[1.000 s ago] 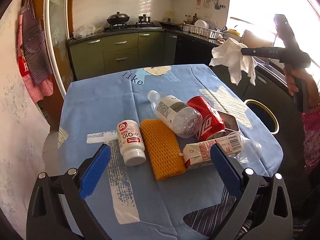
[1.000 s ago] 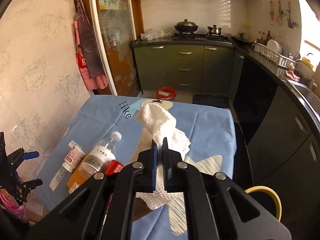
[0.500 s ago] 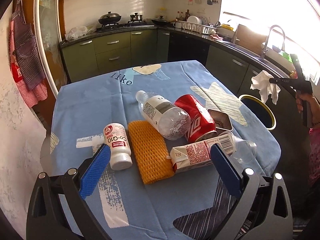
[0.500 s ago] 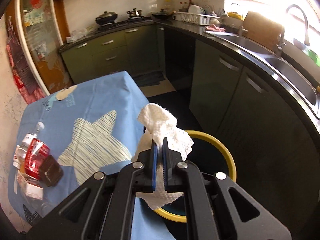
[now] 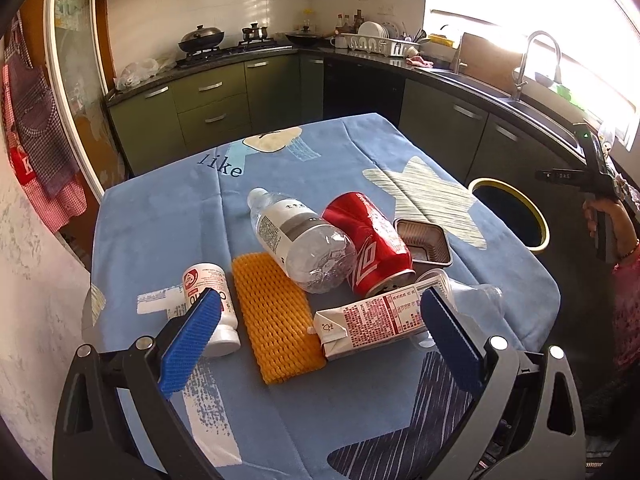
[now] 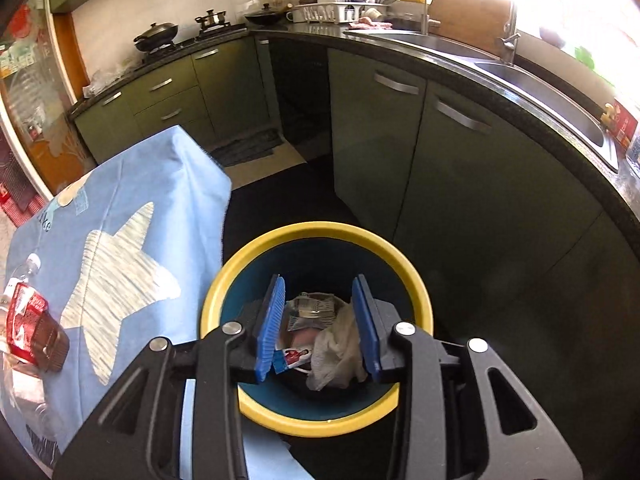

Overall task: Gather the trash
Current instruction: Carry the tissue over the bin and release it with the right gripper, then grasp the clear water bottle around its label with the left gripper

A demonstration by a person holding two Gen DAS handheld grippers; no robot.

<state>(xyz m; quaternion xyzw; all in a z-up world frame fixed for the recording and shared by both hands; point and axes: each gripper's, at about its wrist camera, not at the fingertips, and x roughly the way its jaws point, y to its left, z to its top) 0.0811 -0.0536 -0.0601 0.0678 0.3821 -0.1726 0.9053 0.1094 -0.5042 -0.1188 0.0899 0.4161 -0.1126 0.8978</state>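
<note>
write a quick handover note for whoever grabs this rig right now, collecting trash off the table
Right gripper: over the yellow-rimmed bin, jaws opening, nothing between them. The white tissue lies in the bin among other scraps.
Left gripper: open and empty, above the near edge of the table.
Done: tissue binned.
Left on the table: pill bottle, orange foam net, water bottle, red can, small brown tray, carton, and a clear crumpled plastic piece behind the carton.
Suggested next: bring the right gripper back for another item.
</note>
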